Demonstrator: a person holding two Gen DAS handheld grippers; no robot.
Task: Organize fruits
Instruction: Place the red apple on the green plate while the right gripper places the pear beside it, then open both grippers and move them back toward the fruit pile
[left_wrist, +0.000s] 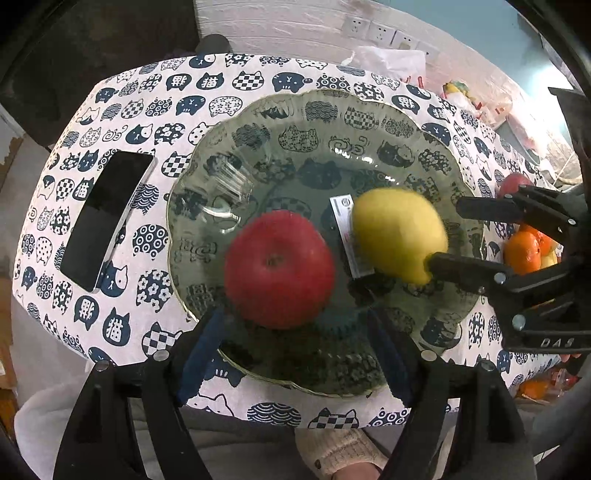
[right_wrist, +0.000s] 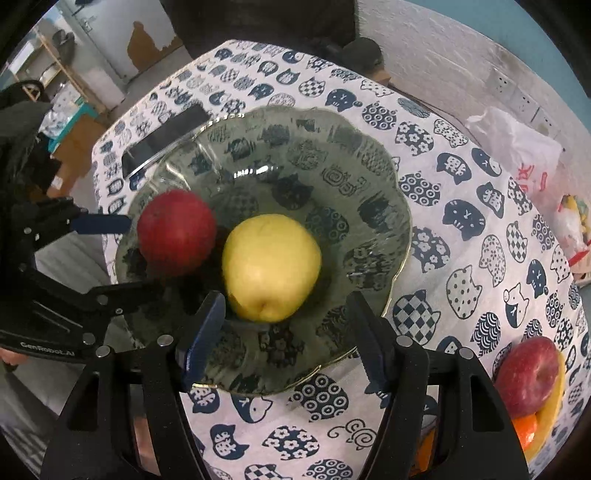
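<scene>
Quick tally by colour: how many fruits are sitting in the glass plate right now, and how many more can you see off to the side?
In the glass plate:
Red: 1, the red apple
Yellow: 1, the yellow fruit
Off to the side, partly hidden:
Red: 1, a second apple
Orange: at least 1, an orange
Yellow there: glimpsed, count unclear
Total: 2 in the plate, at least 4 fruits seen.

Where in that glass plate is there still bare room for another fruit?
The far half of the plate is bare, from the red apple and yellow fruit out to the far rim. So is the side of the rim towards the phone. The near half is crowded: both fruits sit there with the left gripper and right gripper above them.
</scene>
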